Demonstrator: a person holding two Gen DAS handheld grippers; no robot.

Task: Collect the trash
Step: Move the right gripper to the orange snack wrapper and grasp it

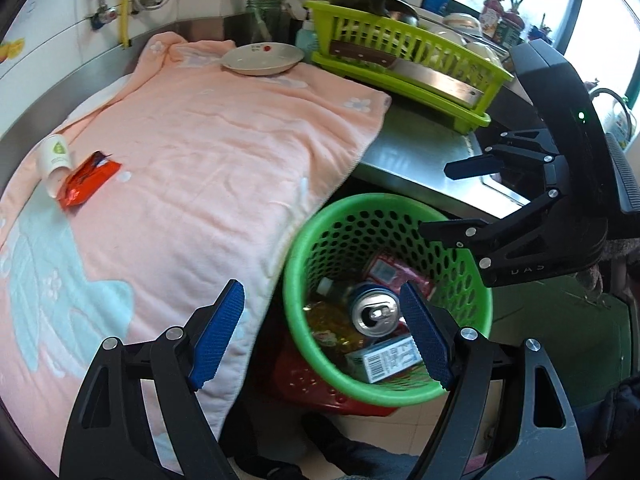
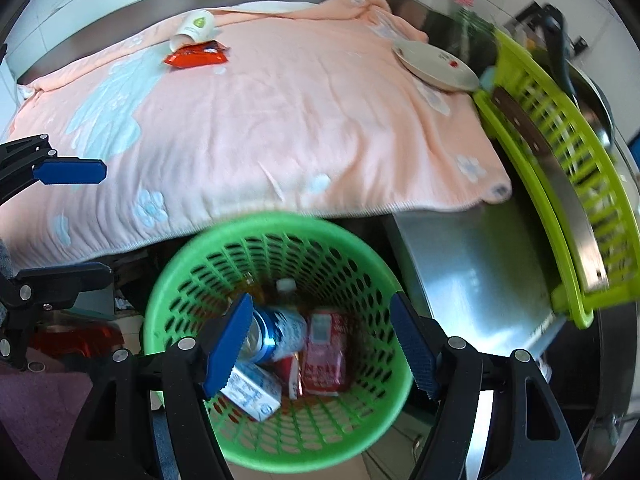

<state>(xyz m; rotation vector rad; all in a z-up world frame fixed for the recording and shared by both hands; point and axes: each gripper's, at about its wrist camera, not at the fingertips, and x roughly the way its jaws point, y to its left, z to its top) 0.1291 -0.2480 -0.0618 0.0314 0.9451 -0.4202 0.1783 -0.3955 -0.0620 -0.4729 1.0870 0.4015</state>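
Observation:
A green perforated basket (image 1: pixel 386 393) (image 2: pixel 280 222) stands below the counter edge. It holds a drink can (image 1: pixel 374 314) (image 2: pixel 280 334), a small carton (image 1: pixel 384 358) (image 2: pixel 252 392), a red packet (image 2: pixel 324 356) and a bottle. On the pink towel (image 1: pixel 200 152) (image 2: pixel 280 120) lie a tipped paper cup (image 1: pixel 56 156) (image 2: pixel 196 26) and a red-orange wrapper (image 1: pixel 90 178) (image 2: pixel 198 55), touching each other. My left gripper (image 1: pixel 322 334) (image 2: pixel 80 224) hovers open and empty over the basket's left rim. Above the basket mouth, my right gripper (image 2: pixel 320 346) (image 1: pixel 460 200) is open too, holding nothing.
A plate (image 1: pixel 262 58) (image 2: pixel 436 66) rests on the towel's far corner. A lime dish rack (image 1: pixel 404 60) (image 2: pixel 560 184) carries a cleaver and pans. Bare steel counter (image 1: pixel 400 156) and a sink lie right of the towel. A red object (image 1: pixel 304 384) sits under the basket.

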